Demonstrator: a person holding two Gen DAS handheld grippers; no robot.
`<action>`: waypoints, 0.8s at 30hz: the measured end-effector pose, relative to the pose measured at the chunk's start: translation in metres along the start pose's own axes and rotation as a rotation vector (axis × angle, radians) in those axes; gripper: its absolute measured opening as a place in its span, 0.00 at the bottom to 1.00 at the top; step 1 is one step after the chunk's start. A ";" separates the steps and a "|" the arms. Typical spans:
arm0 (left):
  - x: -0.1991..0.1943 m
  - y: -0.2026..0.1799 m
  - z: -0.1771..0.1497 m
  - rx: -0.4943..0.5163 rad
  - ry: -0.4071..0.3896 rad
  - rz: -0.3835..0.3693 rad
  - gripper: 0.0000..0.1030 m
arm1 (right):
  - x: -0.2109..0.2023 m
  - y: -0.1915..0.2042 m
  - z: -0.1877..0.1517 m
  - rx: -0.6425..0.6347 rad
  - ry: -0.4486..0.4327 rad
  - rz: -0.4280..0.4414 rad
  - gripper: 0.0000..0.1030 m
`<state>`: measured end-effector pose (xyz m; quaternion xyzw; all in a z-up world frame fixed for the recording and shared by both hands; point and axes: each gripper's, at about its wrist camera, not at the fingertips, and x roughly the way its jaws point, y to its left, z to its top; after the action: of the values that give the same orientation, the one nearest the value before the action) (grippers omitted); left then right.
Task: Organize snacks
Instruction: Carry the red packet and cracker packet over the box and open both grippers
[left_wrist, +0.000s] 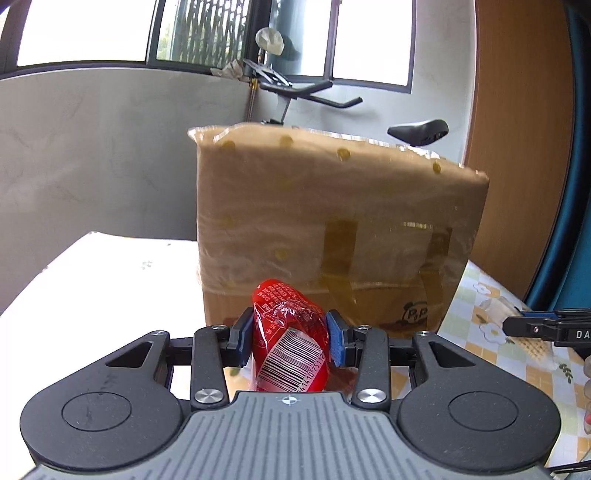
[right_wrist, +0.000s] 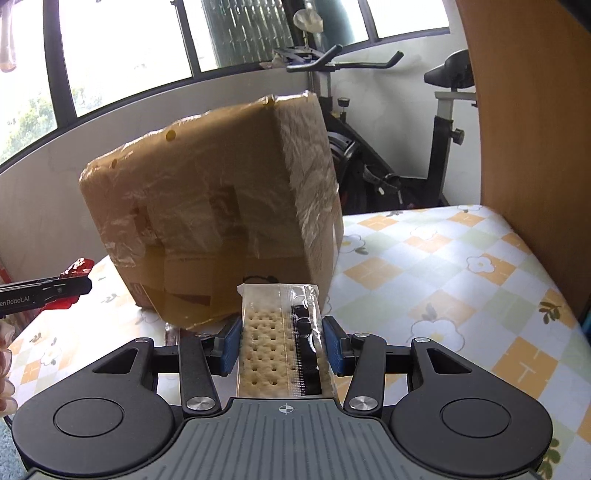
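Note:
My left gripper (left_wrist: 290, 338) is shut on a red snack packet (left_wrist: 291, 343) with a white barcode, held above the table. My right gripper (right_wrist: 282, 341) is shut on a clear-wrapped cracker pack (right_wrist: 273, 343), its blue pads pressing both long sides. A tape-wrapped cardboard box (left_wrist: 332, 229) stands straight ahead of both grippers, its top sealed by glossy tape; the box (right_wrist: 210, 214) fills the middle of the right wrist view. At the right edge of the left wrist view the right gripper (left_wrist: 517, 323) holds the cracker pack (left_wrist: 496, 317). Far left in the right wrist view, the left gripper (right_wrist: 79, 286) holds the red packet (right_wrist: 75, 269).
The table carries a flower-patterned cloth (right_wrist: 461, 266) of yellow and green checks. An exercise bike (right_wrist: 373, 147) stands behind the box by the windows. A wooden panel (right_wrist: 528, 129) rises at the right. A grey wall (left_wrist: 92, 155) borders the table on the left.

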<state>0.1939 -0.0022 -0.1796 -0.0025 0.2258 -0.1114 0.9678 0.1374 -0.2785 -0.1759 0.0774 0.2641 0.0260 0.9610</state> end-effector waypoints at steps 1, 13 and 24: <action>-0.003 0.001 0.004 0.001 -0.013 0.002 0.41 | -0.003 0.000 0.004 -0.005 -0.012 -0.001 0.42; -0.024 -0.005 0.049 0.041 -0.135 -0.007 0.41 | -0.034 0.012 0.069 -0.084 -0.167 0.026 0.42; -0.017 -0.012 0.098 0.068 -0.217 -0.049 0.41 | -0.016 0.030 0.140 -0.143 -0.246 0.107 0.42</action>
<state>0.2199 -0.0150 -0.0833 0.0129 0.1158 -0.1419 0.9830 0.1951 -0.2693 -0.0447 0.0252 0.1374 0.0861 0.9864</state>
